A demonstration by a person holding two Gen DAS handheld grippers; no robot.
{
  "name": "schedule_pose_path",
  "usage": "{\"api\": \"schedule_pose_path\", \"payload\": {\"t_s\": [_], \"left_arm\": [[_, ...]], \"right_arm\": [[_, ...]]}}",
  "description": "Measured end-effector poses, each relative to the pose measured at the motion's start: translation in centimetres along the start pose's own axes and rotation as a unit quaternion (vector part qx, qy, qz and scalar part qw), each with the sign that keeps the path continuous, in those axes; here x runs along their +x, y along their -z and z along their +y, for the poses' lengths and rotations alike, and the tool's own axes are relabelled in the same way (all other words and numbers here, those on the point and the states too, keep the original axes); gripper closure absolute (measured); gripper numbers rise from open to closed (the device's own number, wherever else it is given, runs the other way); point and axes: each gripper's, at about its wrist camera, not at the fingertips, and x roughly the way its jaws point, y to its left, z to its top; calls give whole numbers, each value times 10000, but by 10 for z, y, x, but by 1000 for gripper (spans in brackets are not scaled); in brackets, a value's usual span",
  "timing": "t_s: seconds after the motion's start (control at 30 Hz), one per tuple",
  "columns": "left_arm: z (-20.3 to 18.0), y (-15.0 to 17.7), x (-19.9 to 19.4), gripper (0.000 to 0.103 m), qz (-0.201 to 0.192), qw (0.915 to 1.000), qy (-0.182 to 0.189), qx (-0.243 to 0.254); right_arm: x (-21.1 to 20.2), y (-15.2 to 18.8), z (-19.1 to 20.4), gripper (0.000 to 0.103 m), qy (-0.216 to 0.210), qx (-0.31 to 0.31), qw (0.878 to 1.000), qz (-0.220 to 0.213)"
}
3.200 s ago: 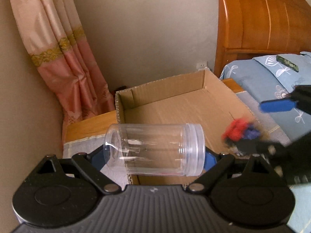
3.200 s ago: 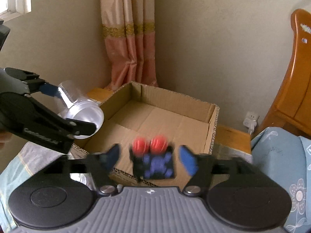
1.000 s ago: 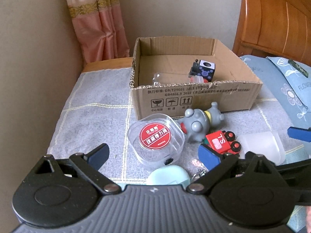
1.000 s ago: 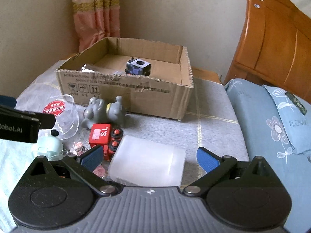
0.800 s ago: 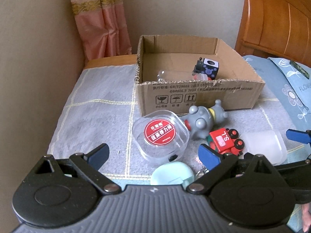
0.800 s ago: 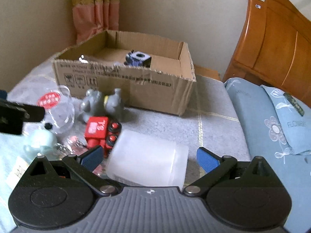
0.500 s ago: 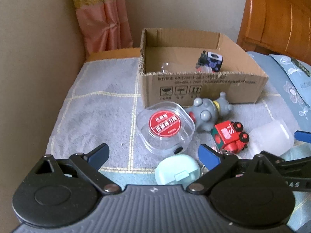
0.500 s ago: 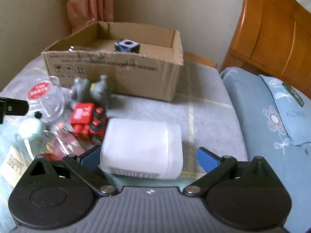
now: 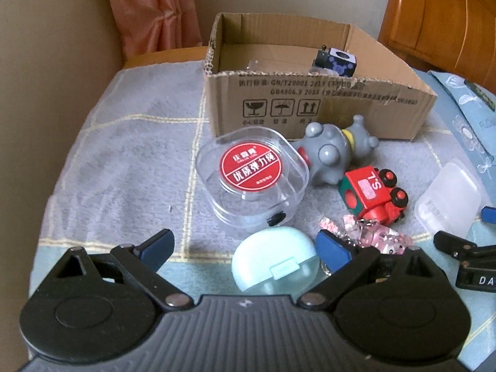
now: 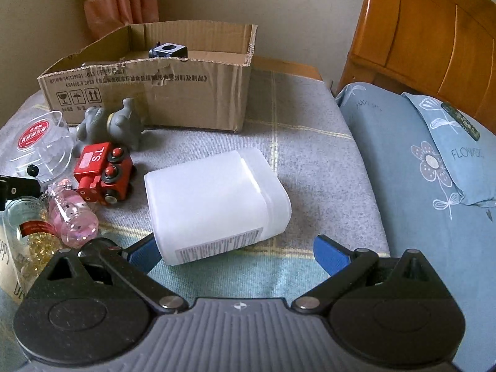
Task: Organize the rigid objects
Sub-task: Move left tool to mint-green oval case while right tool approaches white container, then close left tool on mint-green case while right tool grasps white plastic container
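The left claw (image 9: 243, 248) is spread wide and empty, with a mint round case (image 9: 276, 262) seen low in the frame between its pads. The right claw (image 10: 237, 252) is likewise spread, its left pad beside a frosted white container (image 10: 214, 204) at mid-frame. A cardboard box (image 9: 310, 105) is seen at the upper centre.

I am looking into a home bedroom; a wooden headboard (image 10: 434, 31) rises at the right; a blue flowered pillow (image 10: 449, 155) lies below it; a pink curtain (image 9: 155, 9) hangs in the corner.
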Motion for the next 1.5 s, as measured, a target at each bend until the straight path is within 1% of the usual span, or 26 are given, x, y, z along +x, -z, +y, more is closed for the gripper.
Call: {"api": "schedule_pose_path", "payload": {"t_s": [0.1,0.23,0.3,0.4,0.5,0.6,0.73,0.87,0.97,1.1,1.3,1.4,1.47,1.5], "left_arm": [[5,1,2,5,48,9999,137,-72],[9,7,-2,5,87,9998,189,57],[14,11,-6,3,105,9998,148,130],[21,16,-13,2,80,9997,20,216],[20,23,-21,3,-91,9987,43,503],[11,29,-19,3,-84,9954,133,947],[6,35,-13,3,-138,9919,220,1241],[10,37,-9,2,-204,9916,407,1214],[15,38,-6,1,-215,9936,553,957],[16,43,-5,0,-421,9939,514,885],[16,42,-3,1,-526,9928,547,922],[17,41,-4,4,-519,9922,604,963],[16,41,-6,14,-549,9914,648,995],[15,41,-7,16,-560,9908,680,1029]], "right_arm": [[1,1,-1,0,-37,51,10000,5],[2,1,-5,0,-86,51,9999,12],[3,1,-6,0,-76,38,10000,7],[3,1,-8,0,-125,36,9999,2],[5,2,-9,0,-198,-8,9998,-25],[5,4,-11,0,-293,-104,9995,-75],[4,8,-15,0,-422,-266,9986,-157],[3,10,-24,0,-650,-277,9974,-164],[2,12,-25,0,-747,-414,9960,-248],[6,8,-24,0,-859,-559,9944,-251],[16,-6,-16,0,-982,-729,9922,-229],[21,-13,-13,0,-1047,-806,9910,-196],[22,-16,-10,0,-1065,-843,9906,-165],[23,-17,-9,0,-1073,-862,9904,-154]]}}
